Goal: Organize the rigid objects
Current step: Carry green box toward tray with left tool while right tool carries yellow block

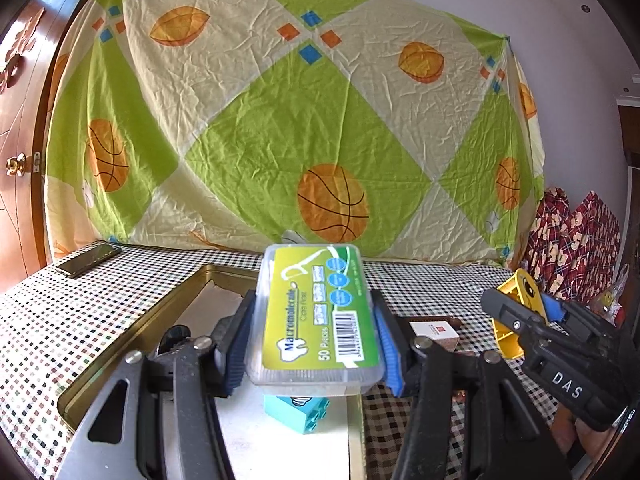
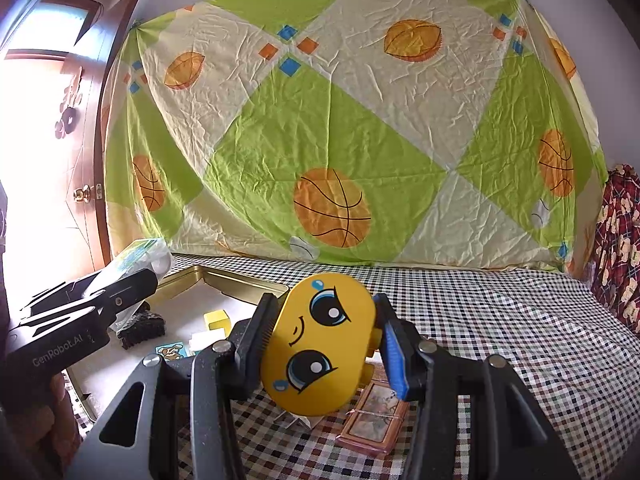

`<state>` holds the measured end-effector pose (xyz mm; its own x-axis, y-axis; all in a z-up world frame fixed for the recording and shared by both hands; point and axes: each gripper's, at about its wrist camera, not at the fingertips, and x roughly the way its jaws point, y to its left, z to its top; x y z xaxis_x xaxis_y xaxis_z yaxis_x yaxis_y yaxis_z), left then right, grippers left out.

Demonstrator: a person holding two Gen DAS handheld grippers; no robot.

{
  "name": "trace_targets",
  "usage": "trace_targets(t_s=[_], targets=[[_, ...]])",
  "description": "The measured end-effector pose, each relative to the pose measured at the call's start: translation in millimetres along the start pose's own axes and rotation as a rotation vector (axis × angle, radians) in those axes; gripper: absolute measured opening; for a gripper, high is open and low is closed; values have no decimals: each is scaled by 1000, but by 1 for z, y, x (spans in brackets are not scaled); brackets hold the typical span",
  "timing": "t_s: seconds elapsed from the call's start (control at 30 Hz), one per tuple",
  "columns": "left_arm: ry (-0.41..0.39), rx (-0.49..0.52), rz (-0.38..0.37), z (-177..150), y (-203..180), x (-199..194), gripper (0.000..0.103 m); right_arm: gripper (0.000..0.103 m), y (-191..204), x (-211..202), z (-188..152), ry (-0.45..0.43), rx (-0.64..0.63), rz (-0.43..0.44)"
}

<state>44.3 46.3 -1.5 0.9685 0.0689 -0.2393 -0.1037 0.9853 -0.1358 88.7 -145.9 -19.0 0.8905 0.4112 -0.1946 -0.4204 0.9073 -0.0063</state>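
My left gripper (image 1: 314, 340) is shut on a clear dental floss box (image 1: 314, 316) with a green-yellow label, held above the gold metal tray (image 1: 168, 312). A teal toy brick (image 1: 298, 410) lies in the tray under it. My right gripper (image 2: 318, 344) is shut on a yellow toy with a cartoon face (image 2: 320, 340), held above the checkered cloth to the right of the tray (image 2: 240, 284). The right gripper with the yellow toy (image 1: 524, 292) also shows in the left wrist view. The left gripper with the floss box (image 2: 140, 258) shows at the left of the right wrist view.
In the tray lie a yellow block (image 2: 217, 319), a black object (image 2: 142, 330) and a small picture card (image 2: 172, 350). A card pack (image 2: 376, 416) and a small white box (image 1: 436, 330) lie on the cloth. A phone (image 1: 88, 260) lies far left. A patterned sheet (image 1: 300, 120) hangs behind.
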Motion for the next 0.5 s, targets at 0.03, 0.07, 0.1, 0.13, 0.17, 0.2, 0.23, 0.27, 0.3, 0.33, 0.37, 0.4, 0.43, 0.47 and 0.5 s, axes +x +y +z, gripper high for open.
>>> trace_targets(t_s=[0.03, 0.07, 0.1, 0.13, 0.17, 0.2, 0.23, 0.27, 0.3, 0.33, 0.37, 0.4, 0.43, 0.47, 0.5], targets=[[-2, 0, 4, 0, 1, -1, 53, 51, 1, 0, 0, -2, -1, 2], [-2, -3, 4, 0, 3, -1, 53, 51, 3, 0, 0, -4, -2, 5], [-1, -6, 6, 0, 5, -1, 53, 51, 4, 0, 0, -5, -3, 8], [-2, -7, 9, 0, 6, -1, 53, 51, 4, 0, 1, -6, -3, 11], [-3, -6, 14, 0, 8, -1, 53, 51, 6, 0, 1, -7, -4, 13], [-3, -7, 18, 0, 9, -2, 53, 51, 7, 0, 1, -9, -4, 15], [-3, -10, 19, 0, 11, -2, 53, 51, 8, 0, 1, -11, -5, 18], [-2, -12, 22, 0, 12, -2, 53, 51, 9, 0, 1, -10, -7, 20], [-2, -14, 26, 0, 14, -2, 53, 51, 10, 0, 1, -9, -9, 21], [-2, -16, 28, 0, 15, -2, 53, 51, 10, 1, 1, -9, -10, 23], [-1, -17, 30, 0, 17, -2, 53, 51, 11, 1, 1, -10, -10, 24], [-1, -18, 33, 0, 18, -2, 53, 51, 12, 1, 1, -11, -11, 26], [0, -19, 35, 0, 19, -2, 53, 51, 13, 1, 1, -12, -13, 28], [0, -20, 36, 0, 20, -2, 53, 51, 14, 1, 1, -13, -14, 31], [1, -20, 38, 1, 20, -1, 53, 51, 16, 1, 1, -14, -16, 33]])
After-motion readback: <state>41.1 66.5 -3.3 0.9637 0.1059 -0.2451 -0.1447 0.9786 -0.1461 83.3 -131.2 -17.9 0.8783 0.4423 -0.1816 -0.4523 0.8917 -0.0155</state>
